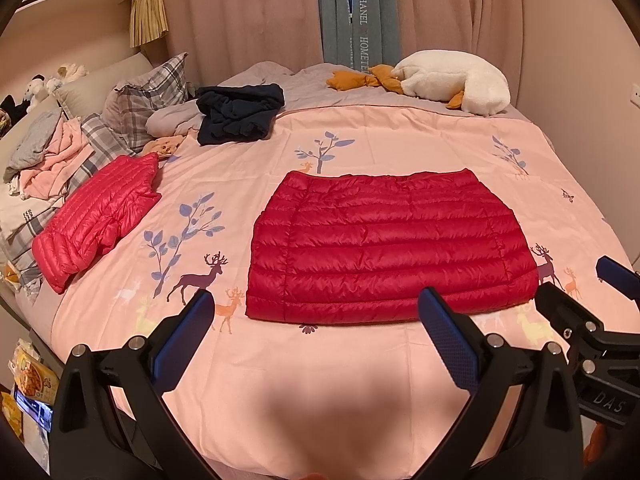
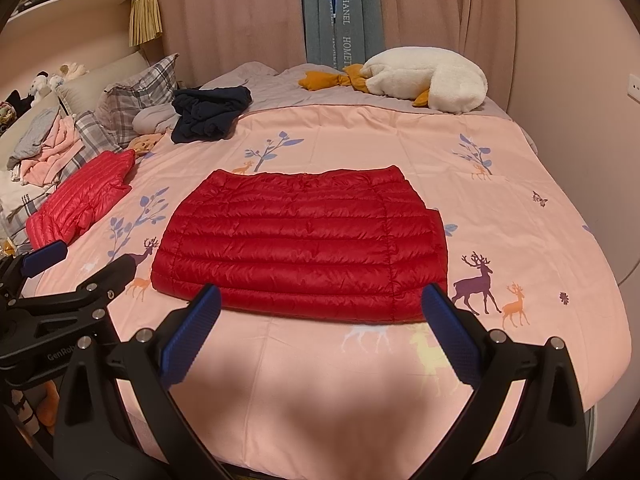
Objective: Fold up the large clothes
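Left gripper (image 1: 316, 316) and right gripper (image 2: 320, 312): both spread, empty, short of the folded red down jacket (image 1: 384, 248). Slippery quilting likely to slide, springing open if pinched shallowly.

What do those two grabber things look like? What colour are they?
Each gripper is black plastic with two long fingers spread in a V. The left gripper and right gripper carry bumpy blue pads and shiny silver bolts. White letters read "DAS" on the right gripper and "GenRob" on the left.

A home bedroom: a bed (image 1: 360, 360) under a pink deer-print cover, plaid pillows (image 1: 148, 92) at its head, curtains (image 1: 248, 12) behind it.
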